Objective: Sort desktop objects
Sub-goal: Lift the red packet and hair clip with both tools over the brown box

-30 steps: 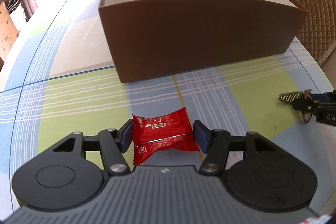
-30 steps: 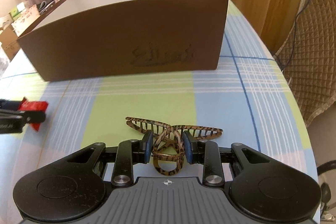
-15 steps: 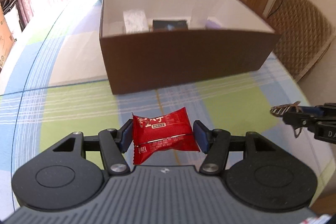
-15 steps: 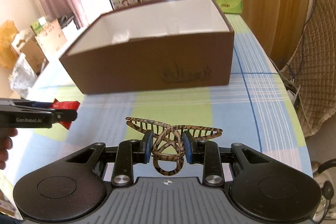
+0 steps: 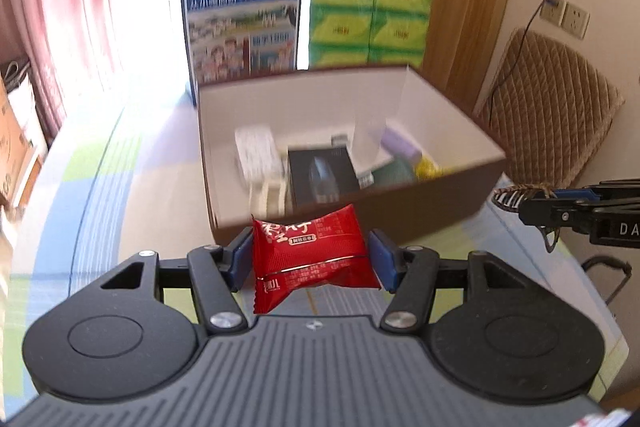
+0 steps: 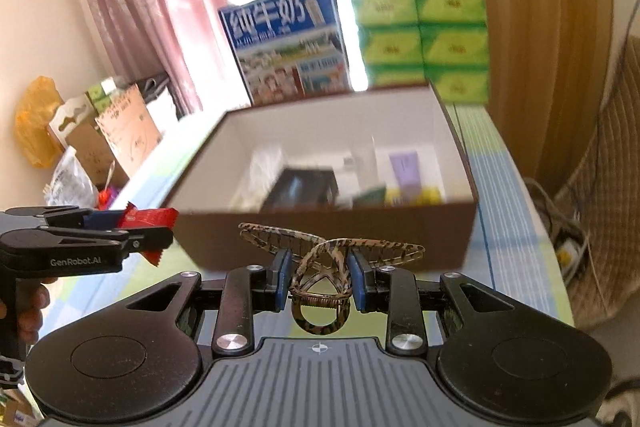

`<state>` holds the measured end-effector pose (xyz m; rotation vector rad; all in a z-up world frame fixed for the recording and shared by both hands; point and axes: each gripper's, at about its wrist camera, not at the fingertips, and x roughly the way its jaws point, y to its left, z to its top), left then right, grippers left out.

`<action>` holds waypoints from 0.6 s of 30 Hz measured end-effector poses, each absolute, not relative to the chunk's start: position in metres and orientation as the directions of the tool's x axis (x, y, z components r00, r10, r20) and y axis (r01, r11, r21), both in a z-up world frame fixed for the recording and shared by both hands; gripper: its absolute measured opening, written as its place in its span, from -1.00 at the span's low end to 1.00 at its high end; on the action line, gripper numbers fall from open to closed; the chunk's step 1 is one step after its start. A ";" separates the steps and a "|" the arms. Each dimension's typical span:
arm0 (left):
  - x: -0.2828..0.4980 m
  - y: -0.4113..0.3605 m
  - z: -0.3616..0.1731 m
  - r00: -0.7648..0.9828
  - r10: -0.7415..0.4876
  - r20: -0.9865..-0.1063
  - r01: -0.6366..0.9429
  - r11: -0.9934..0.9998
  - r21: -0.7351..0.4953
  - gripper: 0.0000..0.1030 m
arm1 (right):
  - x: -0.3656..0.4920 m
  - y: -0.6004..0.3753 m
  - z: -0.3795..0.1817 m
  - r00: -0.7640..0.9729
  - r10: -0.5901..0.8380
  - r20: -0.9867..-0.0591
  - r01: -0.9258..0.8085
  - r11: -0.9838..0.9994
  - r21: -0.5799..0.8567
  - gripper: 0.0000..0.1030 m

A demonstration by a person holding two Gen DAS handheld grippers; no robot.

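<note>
My left gripper (image 5: pixel 312 261) is shut on a red snack packet (image 5: pixel 310 259), held in the air just in front of the brown cardboard box (image 5: pixel 432 205). My right gripper (image 6: pixel 320 277) is shut on a tortoiseshell hair claw clip (image 6: pixel 324 259), also lifted, facing the box's (image 6: pixel 320 239) near wall. Each gripper shows in the other's view: the right gripper (image 5: pixel 532 201) at the right edge with the clip (image 5: pixel 516 193), the left gripper (image 6: pixel 160 231) at the left with the packet (image 6: pixel 150 217). The box holds several items, among them a black box (image 5: pixel 322 177) and a purple tube (image 6: pixel 406 169).
A blue milk carton (image 5: pixel 242 23) and stacked green tissue packs (image 5: pixel 370 17) stand behind the box. The checked tablecloth (image 5: pixel 100 187) covers the table. A quilted chair (image 5: pixel 552 115) is at the right, and cardboard boxes and bags (image 6: pixel 100 135) lie beside the curtain at the left.
Both grippers have risen with their loads and moved toward the box, so its inside now shows from above. The grips on packet and clip are unchanged.
</note>
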<state>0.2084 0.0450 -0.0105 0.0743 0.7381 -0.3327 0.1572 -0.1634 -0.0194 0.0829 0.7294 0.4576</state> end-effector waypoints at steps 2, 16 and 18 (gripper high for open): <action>0.218 0.045 -0.003 0.703 -0.272 -0.657 0.327 0.944 -0.042 0.08 | 0.167 -0.157 -0.011 0.665 0.435 -0.607 -0.387 0.896 0.218 -0.47; 0.284 0.037 -0.002 0.723 -0.241 -0.648 0.340 0.940 0.030 0.08 | 0.236 -0.136 -0.010 0.662 0.414 -0.624 -0.393 0.901 0.182 -0.46; 0.293 0.036 -0.005 0.722 -0.239 -0.650 0.345 0.938 0.039 0.08 | 0.248 -0.134 -0.012 0.654 0.410 -0.635 -0.392 0.902 0.179 -0.46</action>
